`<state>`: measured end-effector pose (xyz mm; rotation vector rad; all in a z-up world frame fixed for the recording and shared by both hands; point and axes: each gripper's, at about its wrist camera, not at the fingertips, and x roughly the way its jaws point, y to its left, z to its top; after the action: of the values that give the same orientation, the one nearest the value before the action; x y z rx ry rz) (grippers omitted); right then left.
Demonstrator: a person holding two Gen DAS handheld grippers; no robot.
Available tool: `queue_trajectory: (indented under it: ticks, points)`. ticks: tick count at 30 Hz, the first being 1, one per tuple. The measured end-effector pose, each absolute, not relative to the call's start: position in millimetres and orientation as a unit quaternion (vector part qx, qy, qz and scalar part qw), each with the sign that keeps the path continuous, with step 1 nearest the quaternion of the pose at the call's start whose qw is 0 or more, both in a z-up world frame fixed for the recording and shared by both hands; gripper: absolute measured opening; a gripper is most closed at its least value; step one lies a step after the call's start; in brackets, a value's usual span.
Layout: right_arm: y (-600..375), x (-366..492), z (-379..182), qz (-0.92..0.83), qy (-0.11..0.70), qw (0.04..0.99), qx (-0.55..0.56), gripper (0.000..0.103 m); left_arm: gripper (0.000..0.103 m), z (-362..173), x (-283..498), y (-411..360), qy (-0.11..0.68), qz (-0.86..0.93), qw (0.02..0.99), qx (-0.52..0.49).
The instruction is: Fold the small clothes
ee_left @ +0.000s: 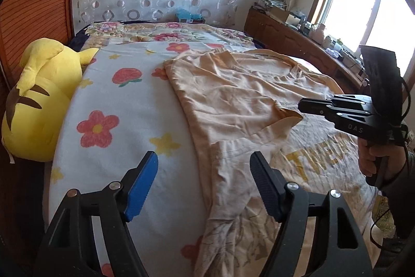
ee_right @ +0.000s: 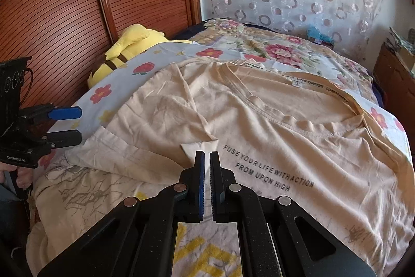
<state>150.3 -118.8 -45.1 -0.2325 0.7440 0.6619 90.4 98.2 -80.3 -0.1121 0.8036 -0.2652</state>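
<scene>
Plush toy: yellow, set at the far left of the bed against the ribbed wooden panel; not part of the task.

Flowered sheet: pale, printed with red and yellow flowers, spread beneath the garment.

Left gripper: jaws spread wide, nothing between them, held over the garment's left edge where it meets the sheet (contact with the cloth cannot be told).

T-shirt: cream, printed with dark lettering, laid across the middle of the bed, neck band toward the far side. The left sleeve is seen turned inward over the body, its pointed corner resting near the lettering.

Right gripper: jaws nearly pressed together, a narrow slit showing between them; whether the sleeve corner is pinched cannot be told for certain, though the tips sit right at it.

Step judged in hand: the first side fold, sleeve brought in. The next move is judged to call for the fold being laid flat and released, and the opposite side taken up by its edge.
</scene>
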Motion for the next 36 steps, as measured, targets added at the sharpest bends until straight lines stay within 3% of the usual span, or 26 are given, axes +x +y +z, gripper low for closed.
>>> queue_trajectory:
  ticks: [7, 9, 14, 20, 28, 34, 36]
  points:
    - [-132.0, 152.9, -51.9, 0.294, 0.362, 0.88, -0.086, 0.007, 0.051, -91.3, 102.6, 75.9, 0.408, -0.147, 0.9, -0.039]
    - [-133.2, 149.9, -50.5, 0.297, 0.361, 0.881, -0.08, 0.007, 0.036, -93.0, 103.2, 72.9, 0.408, -0.148, 0.9, -0.034]
    - [-128.8, 144.0, -43.6, 0.307, 0.349, 0.882, -0.084, 0.012, 0.015, -89.1, 94.0, 65.6, 0.394, -0.148, 0.907, -0.01]
    - [-124.1, 137.7, -45.5, 0.311, 0.34, 0.882, -0.096, 0.013, 0.013, -70.4, 74.8, 56.2, 0.36, -0.152, 0.92, 0.013]
    - [-124.1, 141.8, -41.9, 0.317, 0.337, 0.881, -0.098, 0.013, 0.009, -71.1, 59.8, 38.9, 0.369, -0.186, 0.911, 0.002]
    - [-122.2, 140.5, -43.0, 0.324, 0.338, 0.878, -0.101, 0.021, 0.009, -55.0, 33.4, 32.1, 0.348, -0.201, 0.916, -0.002]
    - [-121.2, 140.8, -42.6, 0.325, 0.339, 0.877, -0.102, 0.021, 0.015, -46.9, 29.0, 35.3, 0.341, -0.201, 0.918, -0.007]
